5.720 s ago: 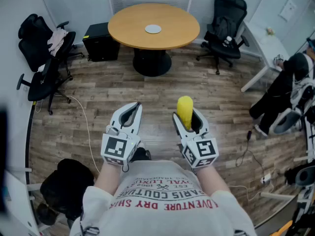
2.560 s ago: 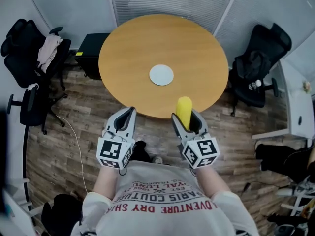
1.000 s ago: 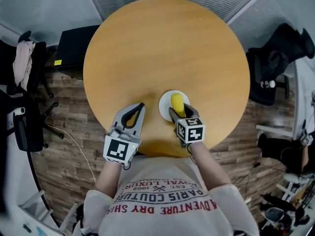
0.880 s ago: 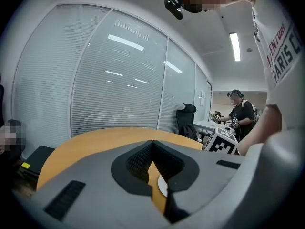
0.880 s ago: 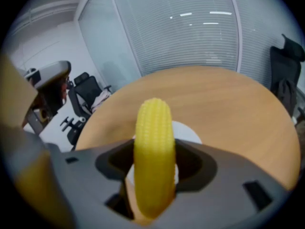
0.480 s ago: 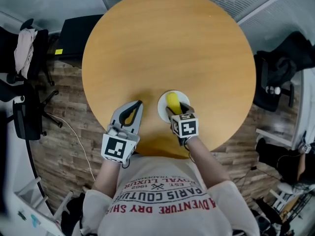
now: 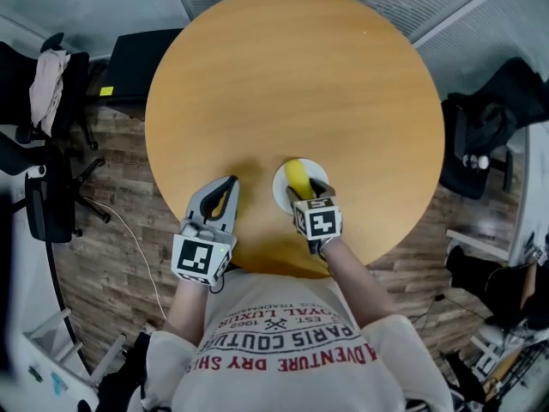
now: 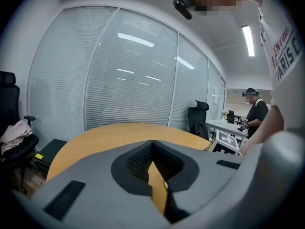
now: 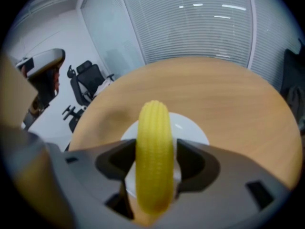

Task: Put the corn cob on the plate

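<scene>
Near the front edge of the round orange-brown wooden counter [image 7: 292, 84], the right gripper [image 7: 307, 194] hangs over the small round white plate [image 7: 278, 189]. Its fingers are closed on the yellow corn cob [image 7: 296, 177], one finger pressing each flank of the cob. The cob lies lengthwise along the fingers, and its rounded far end projects past the fingertips. In the right gripper view the plate shows directly behind and on both sides of the cob, so the cob sits over the plate's middle. Whether the cob touches the plate cannot be told.

To the left of the plate, the left gripper [image 7: 226, 192] is held over bare counter, apart from the plate and the cob. Its fingers meet at the tips and hold nothing. Only counter surface shows through the opening behind the tips in the left gripper view. The person's forearms reach in from the lower edge of the head view, one to each gripper.
</scene>
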{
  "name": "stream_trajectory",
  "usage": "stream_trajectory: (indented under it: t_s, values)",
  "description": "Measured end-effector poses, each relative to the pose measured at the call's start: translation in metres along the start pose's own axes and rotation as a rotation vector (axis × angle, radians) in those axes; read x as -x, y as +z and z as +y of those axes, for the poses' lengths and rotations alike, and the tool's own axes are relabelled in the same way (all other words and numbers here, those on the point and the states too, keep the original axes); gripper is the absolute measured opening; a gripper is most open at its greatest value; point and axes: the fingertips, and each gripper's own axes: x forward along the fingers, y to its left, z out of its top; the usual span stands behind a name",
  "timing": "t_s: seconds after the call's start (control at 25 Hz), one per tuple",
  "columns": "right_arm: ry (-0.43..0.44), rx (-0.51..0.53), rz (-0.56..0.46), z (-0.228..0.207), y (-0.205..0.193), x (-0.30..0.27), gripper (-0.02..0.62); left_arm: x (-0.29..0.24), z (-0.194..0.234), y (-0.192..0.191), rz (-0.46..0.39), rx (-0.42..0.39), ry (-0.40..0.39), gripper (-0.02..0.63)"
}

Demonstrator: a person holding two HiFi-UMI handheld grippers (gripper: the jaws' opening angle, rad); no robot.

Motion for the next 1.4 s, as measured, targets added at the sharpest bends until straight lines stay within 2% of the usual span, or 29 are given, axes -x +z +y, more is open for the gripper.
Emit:
stream_trajectory:
  t_s: [0.16, 0.36, 0.44, 0.56, 0.72, 0.92, 1.2, 1.4]
  values:
    - [-0.008, -0.018, -0.062, 0.002, 0.011, 0.017, 0.265, 0.004, -0.004, 0.006, -0.013, -0.013, -0.009, 0.034]
    - [-0.021, -0.027, -0.214, 0.005, 0.038, 0.060, 0.255, 0.007, -0.014, 0.019, -0.045, -0.038, -0.036, 0.034]
    - [-0.052, -0.019, -0.288, 0.005, 0.049, 0.083, 0.086, 0.009, -0.019, 0.026, -0.058, -0.051, -0.050, 0.034]
    - [-0.077, -0.033, -0.394, 0.010, 0.065, 0.113, 0.046, 0.014, -0.023, 0.037, -0.079, -0.065, -0.067, 0.034]
    - [-0.080, -0.052, -0.555, 0.018, 0.086, 0.153, 0.032, 0.021, -0.031, 0.052, -0.105, -0.079, -0.090, 0.034]
    - [-0.152, 0.049, -0.758, 0.034, 0.107, 0.212, 0.031, 0.032, -0.039, 0.072, -0.135, -0.120, -0.125, 0.034]
    - [-0.165, 0.057, -0.911, 0.055, 0.110, 0.256, 0.031, 0.052, -0.055, 0.107, -0.230, -0.186, -0.183, 0.034]
    - [-0.166, 0.067, -0.957, 0.066, 0.107, 0.272, 0.031, 0.061, -0.059, 0.115, -0.247, -0.207, -0.195, 0.034]
